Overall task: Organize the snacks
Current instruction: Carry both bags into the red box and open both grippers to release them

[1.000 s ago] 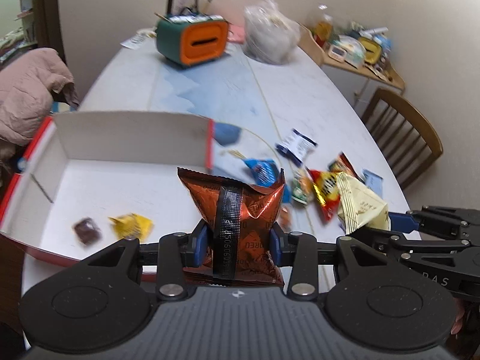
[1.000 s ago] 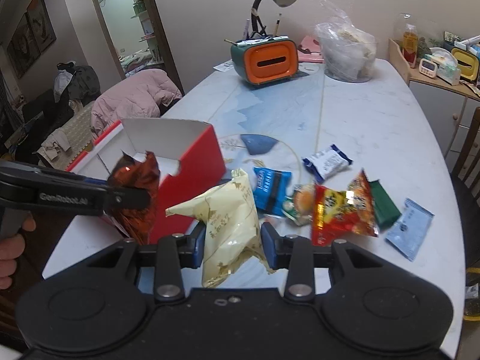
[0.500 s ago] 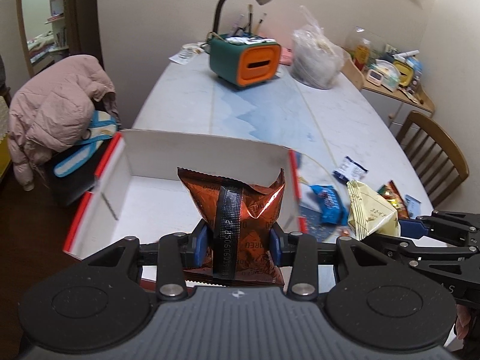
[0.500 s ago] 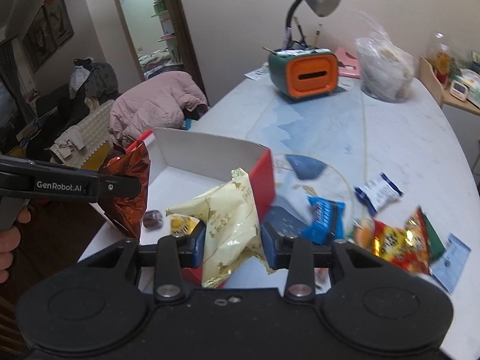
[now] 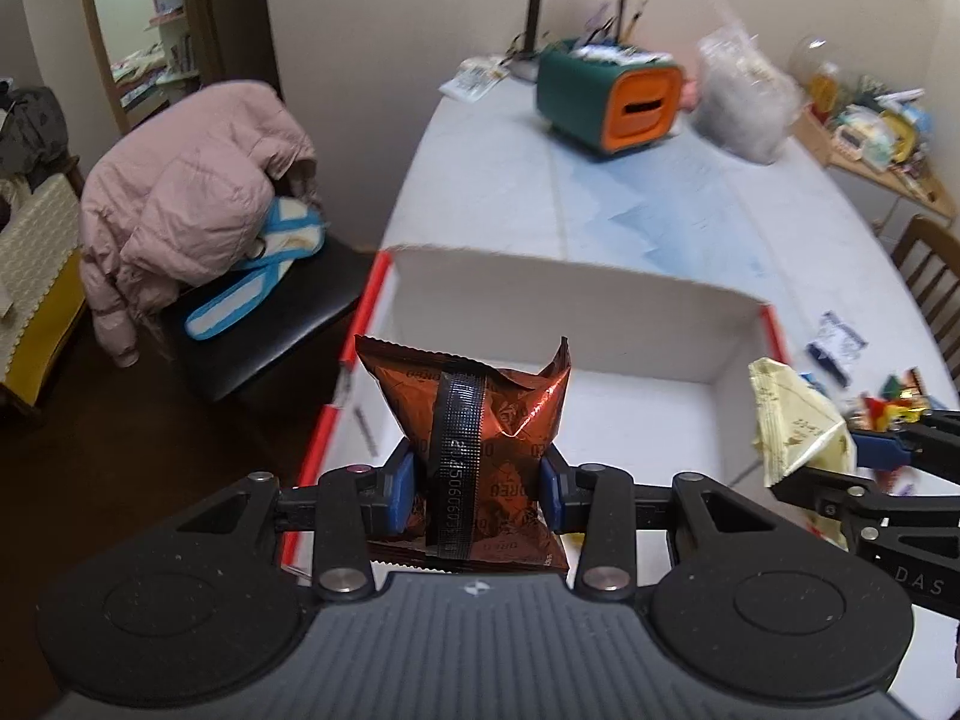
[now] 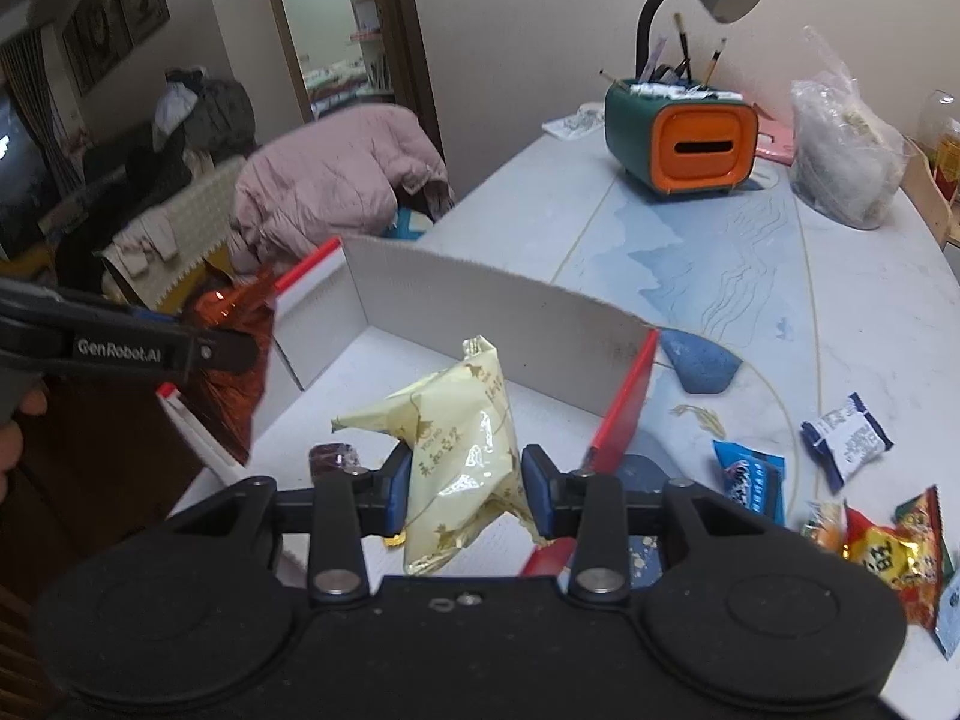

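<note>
With two small sweets already in the red-edged white cardboard box, the left gripper clamped a crinkled copper-brown foil packet, the right gripper pinched a cream-yellow packet, and several bright wrappers lay unsorted on the pale marble-patterned table.

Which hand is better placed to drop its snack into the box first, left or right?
Right, probably. The right gripper holds the cream packet over the box floor; the left gripper's brown packet hangs near the box's edge.
</note>
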`<state>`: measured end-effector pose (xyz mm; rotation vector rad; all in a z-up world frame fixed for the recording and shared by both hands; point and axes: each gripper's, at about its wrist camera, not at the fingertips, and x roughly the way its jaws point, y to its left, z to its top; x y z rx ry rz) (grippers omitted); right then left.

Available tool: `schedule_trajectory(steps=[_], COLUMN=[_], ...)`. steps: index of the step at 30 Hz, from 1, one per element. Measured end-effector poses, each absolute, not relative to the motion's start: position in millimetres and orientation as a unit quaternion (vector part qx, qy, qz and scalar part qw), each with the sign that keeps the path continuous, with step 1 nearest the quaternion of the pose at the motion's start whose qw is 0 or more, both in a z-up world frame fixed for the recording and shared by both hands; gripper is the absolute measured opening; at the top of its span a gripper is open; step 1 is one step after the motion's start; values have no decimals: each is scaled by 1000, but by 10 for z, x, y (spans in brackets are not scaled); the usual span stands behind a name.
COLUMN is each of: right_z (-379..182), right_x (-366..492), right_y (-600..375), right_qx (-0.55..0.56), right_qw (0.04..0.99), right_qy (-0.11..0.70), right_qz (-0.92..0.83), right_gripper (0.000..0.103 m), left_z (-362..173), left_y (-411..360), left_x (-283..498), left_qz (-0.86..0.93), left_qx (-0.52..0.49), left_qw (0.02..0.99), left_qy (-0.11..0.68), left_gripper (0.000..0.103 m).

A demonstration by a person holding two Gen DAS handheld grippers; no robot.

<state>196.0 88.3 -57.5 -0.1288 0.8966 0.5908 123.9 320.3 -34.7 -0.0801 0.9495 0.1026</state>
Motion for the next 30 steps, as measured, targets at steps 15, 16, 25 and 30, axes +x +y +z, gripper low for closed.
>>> schedule_trajectory(steps=[15,16,25,30], right_z=[-1079,-1095,-1131,-1141], right_x=[2110,2118,2141,2130], right_y=[1311,1326,1415,1438], right_qx=[-122,-126,-150,-156], right_qw=[833,832,834,834], right_qy=[470,471,467,466], right_qz=[265,265,253,251], right_gripper=[37,37,37,39], left_z=[-864,-898,-1096,-1138], left_y=[3180,3160,3114,3116], left_x=[1672,1686,1767,1772], left_qz=[42,41,33,32], left_qx=[17,23,42,43], left_qw=[855,853,839,836], left_qy=[516,519,542,545], left_gripper=[39,39,40,39])
